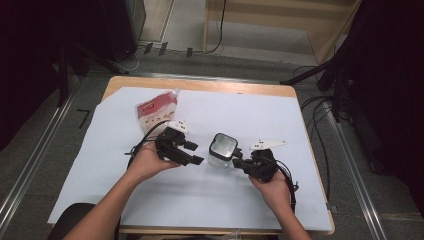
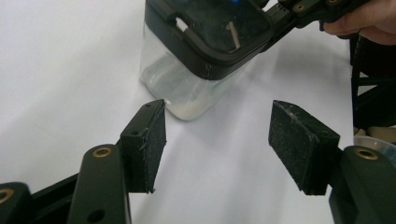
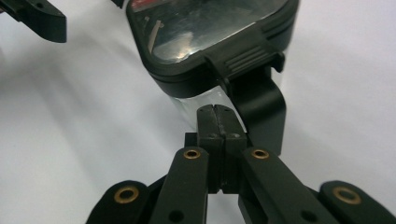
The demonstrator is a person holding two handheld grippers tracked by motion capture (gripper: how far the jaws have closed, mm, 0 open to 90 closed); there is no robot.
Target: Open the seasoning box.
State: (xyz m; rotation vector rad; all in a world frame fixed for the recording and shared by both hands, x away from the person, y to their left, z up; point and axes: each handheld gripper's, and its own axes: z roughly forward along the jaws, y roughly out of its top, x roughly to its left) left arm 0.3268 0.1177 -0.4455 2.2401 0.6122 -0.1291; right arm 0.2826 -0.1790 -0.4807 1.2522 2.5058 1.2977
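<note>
The right gripper [image 3: 216,122] was clenched, its pads pressed together just beside the clear lidded container [image 1: 222,149] standing mid-table on the white sheet [image 1: 100,165]. The left gripper [image 2: 229,144] stood open, empty, facing the container.

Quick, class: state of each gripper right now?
Left gripper: open, holding nothing, near the clear square container with black lid.
Right gripper: shut, its tips at the container's black latch.
</note>
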